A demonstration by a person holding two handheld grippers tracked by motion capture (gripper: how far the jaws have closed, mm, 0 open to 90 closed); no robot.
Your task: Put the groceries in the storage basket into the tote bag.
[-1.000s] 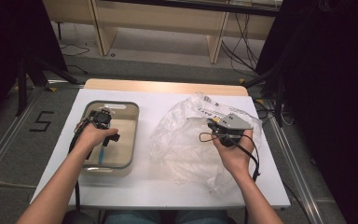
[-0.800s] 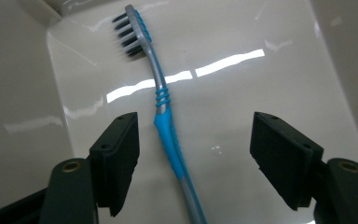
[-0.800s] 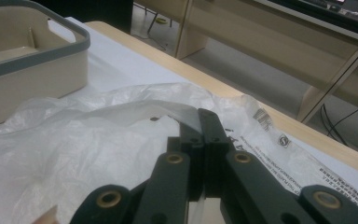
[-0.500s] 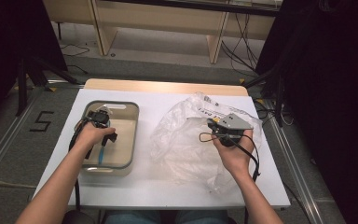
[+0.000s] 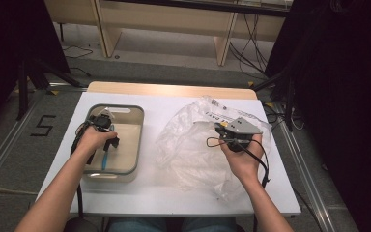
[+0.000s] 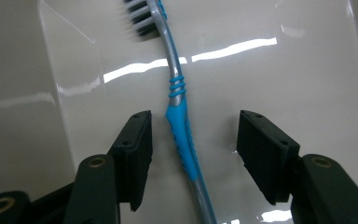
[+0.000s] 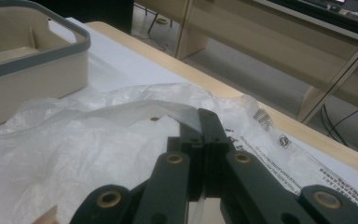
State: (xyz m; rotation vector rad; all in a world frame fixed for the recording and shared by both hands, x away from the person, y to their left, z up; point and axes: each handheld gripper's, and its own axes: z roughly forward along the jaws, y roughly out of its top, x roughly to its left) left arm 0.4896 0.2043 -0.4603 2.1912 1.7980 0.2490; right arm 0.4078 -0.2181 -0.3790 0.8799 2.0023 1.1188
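Toothbrush, blue and silver plastic (image 6: 181, 122), lies on the floor of the beige grey-rimmed tub (image 5: 136, 145) near the tabletop's left edge, between the left gripper's (image 5: 107, 141) spread, just-closing jaws, untouched. Right gripper (image 7: 200, 122) is clamped on the clear plastic bag (image 5: 188, 145).

A lab-like recording room: taped floor marking (image 5: 42, 125), loose cables (image 5: 251, 53), dark curtains (image 5: 348, 96)
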